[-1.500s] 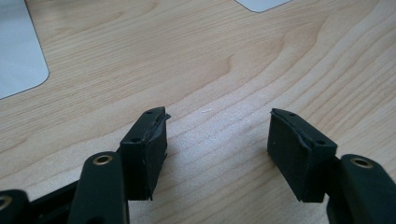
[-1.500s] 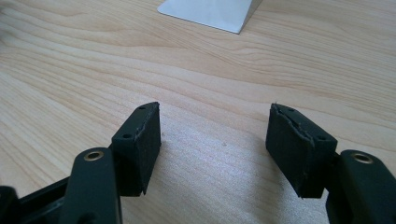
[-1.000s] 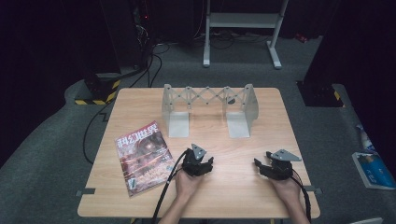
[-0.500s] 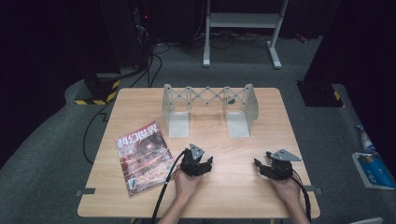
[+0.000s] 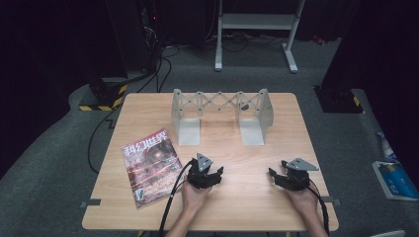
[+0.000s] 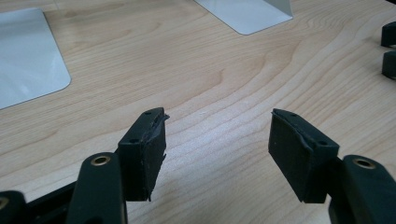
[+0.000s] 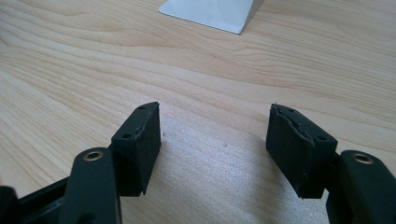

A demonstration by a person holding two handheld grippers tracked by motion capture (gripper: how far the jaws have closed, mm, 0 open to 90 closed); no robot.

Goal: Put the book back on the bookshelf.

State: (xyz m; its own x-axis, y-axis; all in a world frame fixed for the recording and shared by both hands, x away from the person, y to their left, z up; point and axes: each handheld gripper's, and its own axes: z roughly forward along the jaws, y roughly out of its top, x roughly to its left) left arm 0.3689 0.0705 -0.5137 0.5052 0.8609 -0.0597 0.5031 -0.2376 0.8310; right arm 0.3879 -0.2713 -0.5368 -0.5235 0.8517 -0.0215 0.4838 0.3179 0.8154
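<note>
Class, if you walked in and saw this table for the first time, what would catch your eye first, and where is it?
The red magazine lies flat at the table's left. A grey metal expanding rack stands at the far middle. Nearer, the left gripper and right gripper rest with jaws open and empty.

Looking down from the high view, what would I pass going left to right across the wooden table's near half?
Magazine → left gripper → right gripper, all over the table.
</note>
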